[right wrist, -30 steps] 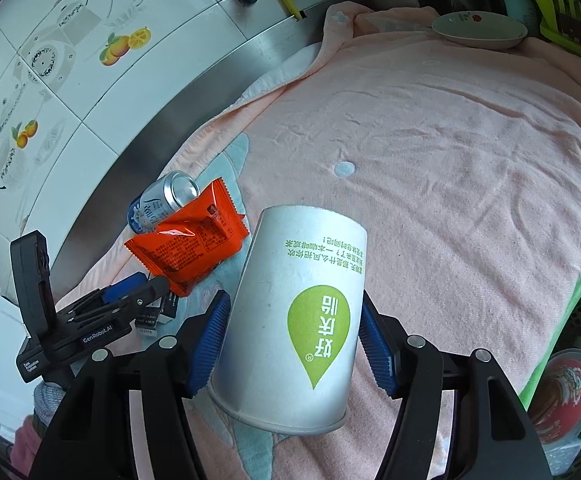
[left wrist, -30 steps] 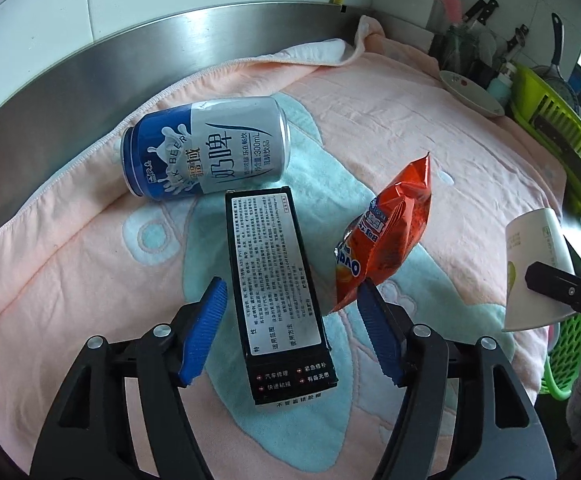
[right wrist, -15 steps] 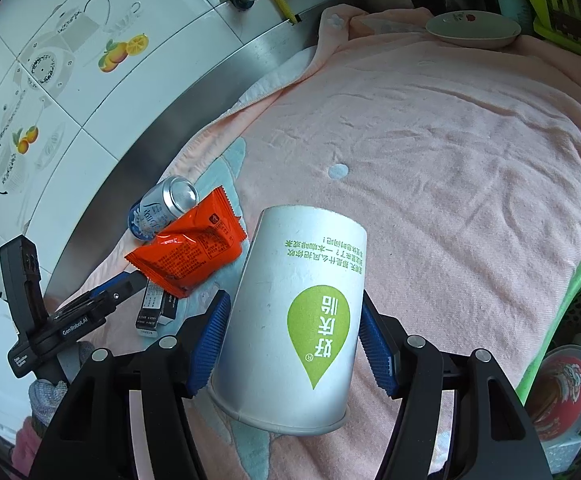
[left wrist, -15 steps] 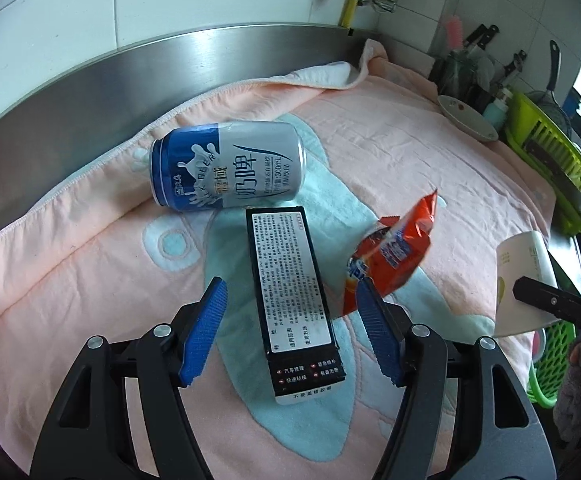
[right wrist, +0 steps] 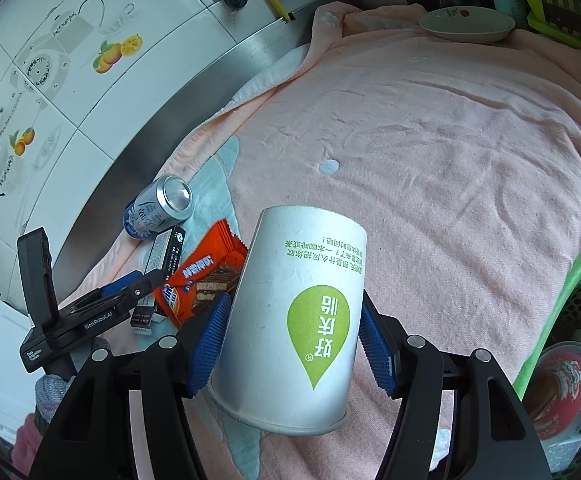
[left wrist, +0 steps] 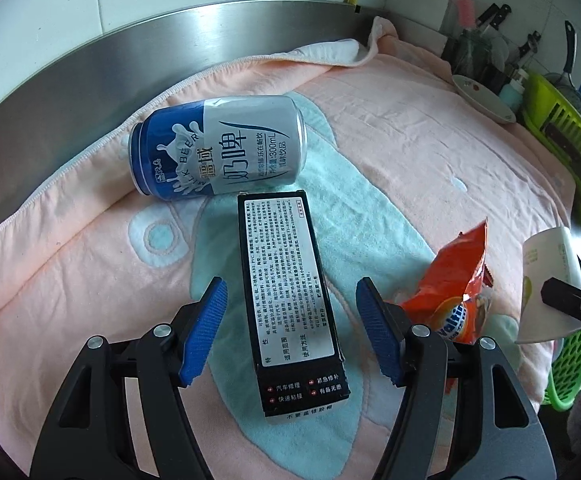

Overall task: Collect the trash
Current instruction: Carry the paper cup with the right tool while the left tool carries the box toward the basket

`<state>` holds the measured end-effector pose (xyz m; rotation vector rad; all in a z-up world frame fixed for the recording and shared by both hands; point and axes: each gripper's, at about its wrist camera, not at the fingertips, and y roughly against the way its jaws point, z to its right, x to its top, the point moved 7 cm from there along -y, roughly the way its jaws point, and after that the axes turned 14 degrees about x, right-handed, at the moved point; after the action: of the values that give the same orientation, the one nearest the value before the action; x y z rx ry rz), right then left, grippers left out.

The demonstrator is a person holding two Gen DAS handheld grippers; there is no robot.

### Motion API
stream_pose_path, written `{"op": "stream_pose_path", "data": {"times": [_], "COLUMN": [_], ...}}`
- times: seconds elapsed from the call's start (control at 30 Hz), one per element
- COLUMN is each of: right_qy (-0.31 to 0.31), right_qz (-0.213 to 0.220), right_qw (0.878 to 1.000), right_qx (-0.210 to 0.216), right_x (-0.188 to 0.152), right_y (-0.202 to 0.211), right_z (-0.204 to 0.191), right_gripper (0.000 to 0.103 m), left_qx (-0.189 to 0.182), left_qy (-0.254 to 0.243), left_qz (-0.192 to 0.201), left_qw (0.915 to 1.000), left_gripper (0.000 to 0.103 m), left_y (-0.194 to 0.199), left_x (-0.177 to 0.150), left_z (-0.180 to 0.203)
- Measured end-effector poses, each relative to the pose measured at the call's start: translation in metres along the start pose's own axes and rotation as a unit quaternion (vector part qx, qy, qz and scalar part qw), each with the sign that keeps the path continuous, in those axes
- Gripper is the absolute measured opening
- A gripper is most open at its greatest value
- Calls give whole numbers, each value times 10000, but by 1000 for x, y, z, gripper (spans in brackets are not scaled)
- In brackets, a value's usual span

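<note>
My right tongs (right wrist: 292, 344) are clamped on a paper cup (right wrist: 290, 320), both blue ribbed pads pressed to its smooth white wall; it is held inverted and tilted, rim toward me, a green drop-shaped logo on its side. That is the one item collected so far. The green perforated plastic basket (right wrist: 562, 300) at my right appears to be the bin; something printed red already lies in it, though I cannot identify it. My left tongs (left wrist: 290, 328) stand well open and hold nothing, their pads straddling a long black box (left wrist: 286, 280) without touching it. The box is rigid card with a white printed label, lying flat on the towel (left wrist: 410, 152). Just right of it sits an orange wrapper (left wrist: 458, 292), glossy, crumpled film, torn open. Beyond the box lies a can (left wrist: 218, 152) on its side, blue and white metal, its flank nearly touching the box end. The towel is soft pink terry with pale teal patches. By my judgement three pieces remain: box, wrapper, can.
</note>
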<state>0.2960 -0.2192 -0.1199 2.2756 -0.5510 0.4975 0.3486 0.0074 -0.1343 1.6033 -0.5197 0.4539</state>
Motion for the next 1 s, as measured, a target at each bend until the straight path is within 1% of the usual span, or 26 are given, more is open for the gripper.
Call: {"op": "stream_pose_path", "data": {"times": [0.13,0.2,0.27,0.3,0.37,0.5,0.7,0.8,1.0], "right_qy": [14,31,43,52,72,88,74,67,40], "right_qz": [-13,-13,-9,-6,8,55,259,351,501], "right_qw": [10000,10000,10000,10000,10000,9999,9996,9993,9985], "right_qx": [-1,2,4,4,-3,-20,-22,-47,-193], "right_x": [0,-1,-3,-3,-5,-10,-18,-25,-38], "right_y": [0,1,3,5,8,18,38,50,87], "right_z": [-1,-2,-2,-2,-2,-1,2,5,9], "right_gripper": [61,61,61,61,61,61,61,61,61], "left_qx": [55,61,61,85,88,27,-132,-258,-485], "left_qy": [-26,-2,18,12,12,58,163,237,197], "left_qz": [-65,-144,-171,-180,-176,-132,97,227,533], "left_qw": [10000,9999,9998,9998,9998,9999,9997,9991,9972], "left_gripper": [65,62,56,55,45,45,45,45,45], "left_y": [-6,-11,-14,-15,-17,-14,13,32,75], "left_x": [2,2,1,0,-1,-1,0,-1,-6], "left_z": [3,3,4,4,3,1,0,0,8]}}
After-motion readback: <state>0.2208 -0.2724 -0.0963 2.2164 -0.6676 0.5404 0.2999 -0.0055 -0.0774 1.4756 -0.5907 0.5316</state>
